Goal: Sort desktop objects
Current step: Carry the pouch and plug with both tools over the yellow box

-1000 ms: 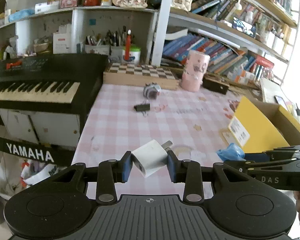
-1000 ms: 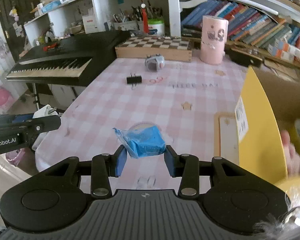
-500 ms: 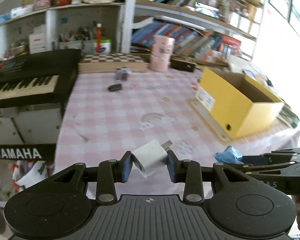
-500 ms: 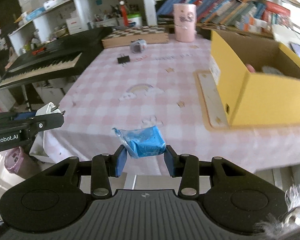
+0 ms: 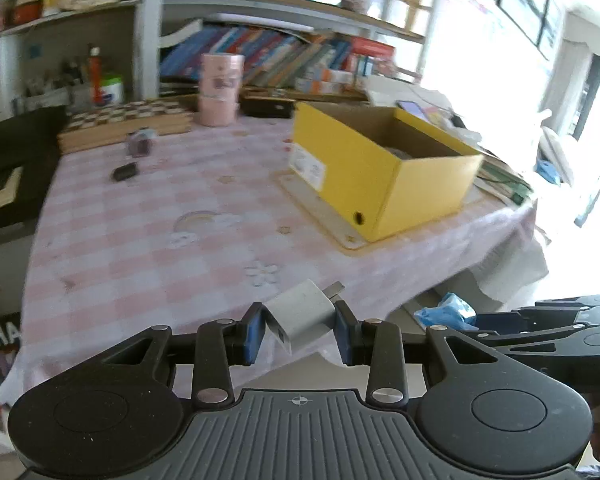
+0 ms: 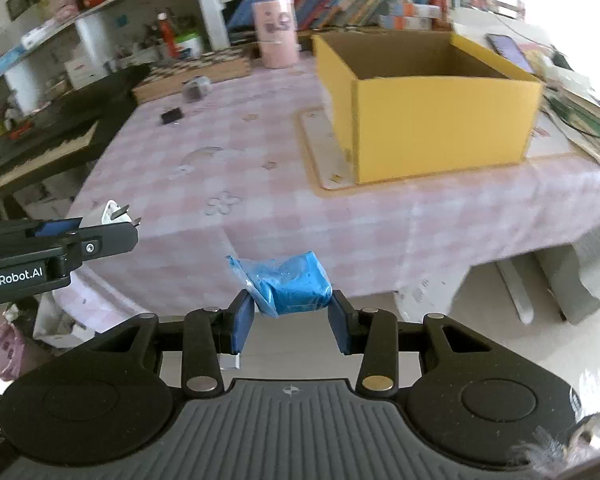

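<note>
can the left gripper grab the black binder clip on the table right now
Probably not. The left gripper is shut on the white charger plug, so its jaws are full, and the black binder clip lies far across the table.

**Two matching black handheld grippers**

Left black plastic two-finger gripper (image 5: pixel 300 330): matte black body w/ grey ribbed centre plate, small crosshair mark at its top edge. Round disc housing on each side, angular black link arms w/ triangular cut-outs, silver screw heads at the pivots. Blue pads (image 5: pixel 253 332) on the fingertips.

Right black plastic two-finger gripper (image 6: pixel 292 322): same build — ribbed grey plate, crosshair, two discs, blue pads (image 6: pixel 242 326); one pivot screw looks brass, the other silver.

Seen side-on from the right cam, the left unit is slim, w/ white "GenRobot.AI" lettering & a small screw near the tip.
</note>
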Tool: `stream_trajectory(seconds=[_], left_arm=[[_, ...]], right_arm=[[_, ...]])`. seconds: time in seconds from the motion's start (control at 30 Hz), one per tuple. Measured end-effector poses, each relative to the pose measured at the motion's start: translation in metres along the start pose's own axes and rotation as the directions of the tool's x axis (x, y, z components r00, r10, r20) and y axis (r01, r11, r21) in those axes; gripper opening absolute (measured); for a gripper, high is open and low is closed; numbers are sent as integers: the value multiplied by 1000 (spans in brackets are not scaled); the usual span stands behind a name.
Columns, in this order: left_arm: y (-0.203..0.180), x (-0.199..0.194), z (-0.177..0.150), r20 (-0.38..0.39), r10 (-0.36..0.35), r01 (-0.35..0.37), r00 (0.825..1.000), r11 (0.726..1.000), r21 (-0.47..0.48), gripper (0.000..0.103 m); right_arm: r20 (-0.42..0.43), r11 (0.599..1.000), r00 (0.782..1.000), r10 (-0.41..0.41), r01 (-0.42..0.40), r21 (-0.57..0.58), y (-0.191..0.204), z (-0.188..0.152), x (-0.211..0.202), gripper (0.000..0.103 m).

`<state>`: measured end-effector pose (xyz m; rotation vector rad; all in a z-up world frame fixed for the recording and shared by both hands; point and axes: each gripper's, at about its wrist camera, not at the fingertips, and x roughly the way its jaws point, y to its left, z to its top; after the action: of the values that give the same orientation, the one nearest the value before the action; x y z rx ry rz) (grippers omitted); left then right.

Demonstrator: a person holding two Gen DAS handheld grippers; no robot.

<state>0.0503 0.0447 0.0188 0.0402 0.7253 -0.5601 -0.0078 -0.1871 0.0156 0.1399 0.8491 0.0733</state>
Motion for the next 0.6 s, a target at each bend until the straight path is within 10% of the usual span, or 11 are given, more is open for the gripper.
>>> stream_trajectory(seconds=[0.6], left_arm=[[-41, 36, 23, -14, -69, 70, 997, 994, 79, 35]], right_arm=[[13, 996, 997, -70, 69, 60, -47, 8, -6, 38]])
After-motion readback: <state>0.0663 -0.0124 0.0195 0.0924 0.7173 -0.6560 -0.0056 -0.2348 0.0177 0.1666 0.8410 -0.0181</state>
